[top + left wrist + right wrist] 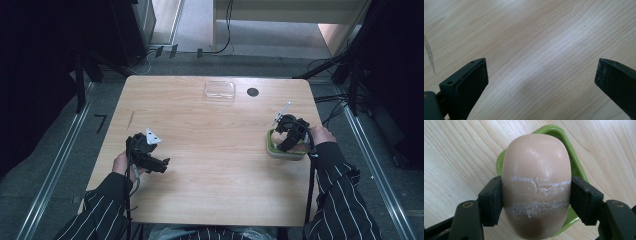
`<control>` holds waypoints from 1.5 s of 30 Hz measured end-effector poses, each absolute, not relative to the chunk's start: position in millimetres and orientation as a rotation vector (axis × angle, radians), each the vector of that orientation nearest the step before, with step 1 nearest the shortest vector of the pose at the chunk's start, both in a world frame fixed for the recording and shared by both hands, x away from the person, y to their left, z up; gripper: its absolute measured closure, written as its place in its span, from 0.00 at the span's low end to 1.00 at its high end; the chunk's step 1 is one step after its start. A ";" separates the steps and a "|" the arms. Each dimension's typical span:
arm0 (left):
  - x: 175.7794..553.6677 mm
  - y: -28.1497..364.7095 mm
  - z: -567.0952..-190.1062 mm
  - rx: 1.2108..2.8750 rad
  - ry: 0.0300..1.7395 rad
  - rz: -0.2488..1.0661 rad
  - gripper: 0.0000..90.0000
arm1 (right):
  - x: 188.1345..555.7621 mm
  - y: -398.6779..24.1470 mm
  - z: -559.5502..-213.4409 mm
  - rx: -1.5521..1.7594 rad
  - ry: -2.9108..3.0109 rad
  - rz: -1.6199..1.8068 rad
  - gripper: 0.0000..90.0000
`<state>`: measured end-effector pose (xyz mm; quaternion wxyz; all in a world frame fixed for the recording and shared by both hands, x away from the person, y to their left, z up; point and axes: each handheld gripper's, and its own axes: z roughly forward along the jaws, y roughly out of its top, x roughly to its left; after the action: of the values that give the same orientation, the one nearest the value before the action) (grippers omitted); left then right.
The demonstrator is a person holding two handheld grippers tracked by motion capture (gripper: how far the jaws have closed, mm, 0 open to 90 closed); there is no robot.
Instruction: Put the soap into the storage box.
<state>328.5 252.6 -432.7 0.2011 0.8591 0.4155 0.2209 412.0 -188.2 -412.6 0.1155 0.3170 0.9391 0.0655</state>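
- The room around us is looking pretty dim: dark racks are standing on both sides, cables are trailing across the grey floor [65, 165], and a pale cabinet is sitting at the far end.
- The desk [210, 165] is a light wood-grain top, mostly bare, with a thin dark scratch showing near its left edge.
- The person in the striped sleeves is sitting at the near side, holding one set of tongs in each hand.
- At the far edge a clear plastic lid or tray [219, 90] is lying flat, with a small black disc [252, 92] just beside it, both well apart from the action.
- The green soap dish [576, 167] is sitting at the right side of the desk.
- The right tongs [536, 200] are gripping the peach soap bar [536, 165] across its middle, both pads pressing its sides, right over the dish. White scuff lines are running across the soap.
- I can't tell whether the bar is touching the dish or hanging just above it, so it's either going in or coming out. The grip is done; the letting go or carrying off is what's left, I'd guess.
- The left tongs [541, 72] are spread wide with nothing in them, hovering over bare wood at the left.
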 end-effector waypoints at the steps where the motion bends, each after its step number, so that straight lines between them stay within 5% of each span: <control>1: 328.5 252.6 -432.7 2.401 1.162 0.617 0.00 | 412.9 -189.4 -413.2 0.924 2.754 0.198 0.38; 45: 329.5 252.3 -433.8 2.403 1.162 0.616 0.00 | 435.1 -201.6 -434.8 0.860 2.789 0.221 0.38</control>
<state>329.5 252.3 -433.8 0.1997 0.8595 0.4158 0.2203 435.1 -201.6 -434.8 0.1073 0.2921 0.9474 0.0752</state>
